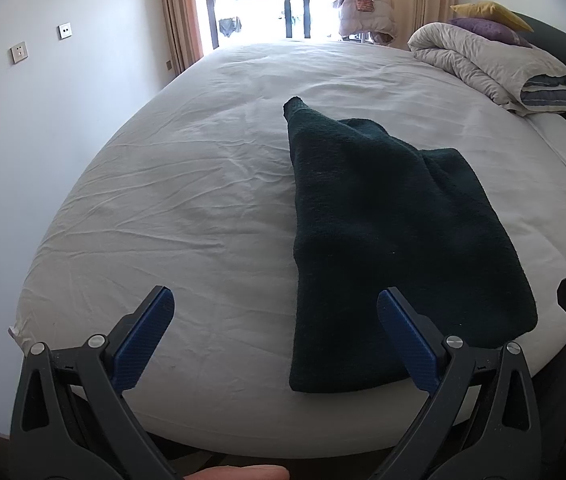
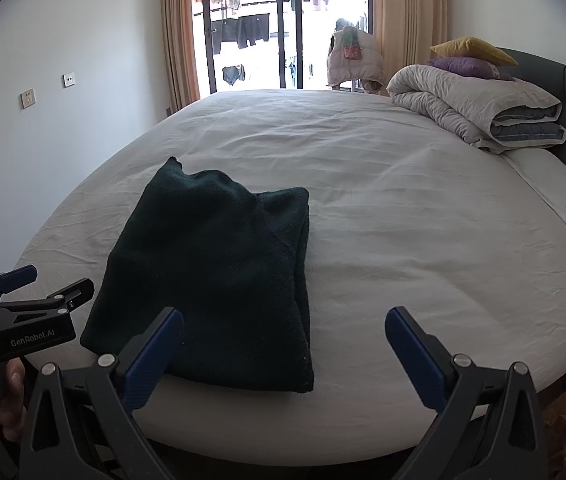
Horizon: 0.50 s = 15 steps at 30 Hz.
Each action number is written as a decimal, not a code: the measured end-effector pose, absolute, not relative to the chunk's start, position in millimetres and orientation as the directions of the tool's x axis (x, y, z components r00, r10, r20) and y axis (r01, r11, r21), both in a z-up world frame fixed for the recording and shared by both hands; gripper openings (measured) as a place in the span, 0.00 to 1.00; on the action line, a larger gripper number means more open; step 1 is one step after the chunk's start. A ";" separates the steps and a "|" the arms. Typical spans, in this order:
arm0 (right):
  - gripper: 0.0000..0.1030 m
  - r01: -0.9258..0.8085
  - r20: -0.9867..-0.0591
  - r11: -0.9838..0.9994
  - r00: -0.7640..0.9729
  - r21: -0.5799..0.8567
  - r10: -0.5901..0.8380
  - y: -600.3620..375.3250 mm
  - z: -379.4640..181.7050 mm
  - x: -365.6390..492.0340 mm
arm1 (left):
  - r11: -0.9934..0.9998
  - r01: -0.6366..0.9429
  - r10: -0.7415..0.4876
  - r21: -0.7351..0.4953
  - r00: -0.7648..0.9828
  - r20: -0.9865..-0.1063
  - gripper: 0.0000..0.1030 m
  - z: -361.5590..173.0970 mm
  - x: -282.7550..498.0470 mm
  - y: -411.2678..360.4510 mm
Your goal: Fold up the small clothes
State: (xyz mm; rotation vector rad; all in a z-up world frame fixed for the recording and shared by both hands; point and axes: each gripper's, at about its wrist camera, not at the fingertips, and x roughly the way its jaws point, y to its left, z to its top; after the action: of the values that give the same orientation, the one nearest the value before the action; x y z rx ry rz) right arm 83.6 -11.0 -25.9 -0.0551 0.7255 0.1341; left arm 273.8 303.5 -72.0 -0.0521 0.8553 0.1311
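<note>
Together we hold two tools, and both stand wide open with nothing between their ribbed blue pads: our left tool (image 1: 275,340) and our right tool (image 2: 285,354). One dark green knitted garment (image 2: 219,280), thick and fuzzy, lies folded in a long tapered shape on the near part of the white wrinkled bed sheet (image 2: 403,220), just ahead of both tools. One rolled grey quilted duvet (image 2: 479,112) rests by the headboard, with two pillows on it, one yellow pillow (image 2: 475,50) over one purple pillow (image 2: 467,67). Two square wall sockets (image 2: 28,99) sit on the pale wall.
</note>
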 end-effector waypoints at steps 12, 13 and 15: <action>1.00 -0.141 -0.664 0.990 0.740 -0.004 0.102 -10.5 -26.0 83.7 | 0.989 -0.149 0.103 0.007 0.647 -0.756 1.00 -72.8 273.9 303.9; 1.00 -0.141 -0.665 0.990 0.740 -0.004 0.102 -10.5 -26.1 83.7 | 0.989 -0.148 0.102 0.007 0.646 -0.756 1.00 -72.9 274.2 304.1; 1.00 -0.141 -0.665 0.990 0.740 -0.004 0.103 -10.4 -26.1 83.7 | 0.989 -0.148 0.102 0.007 0.645 -0.758 1.00 -73.1 273.7 303.8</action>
State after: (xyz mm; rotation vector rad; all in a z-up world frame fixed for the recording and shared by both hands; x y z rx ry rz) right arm 83.7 -10.4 -26.1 -0.0552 0.7254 0.1335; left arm 273.7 303.8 -73.1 -0.0570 0.8584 0.1425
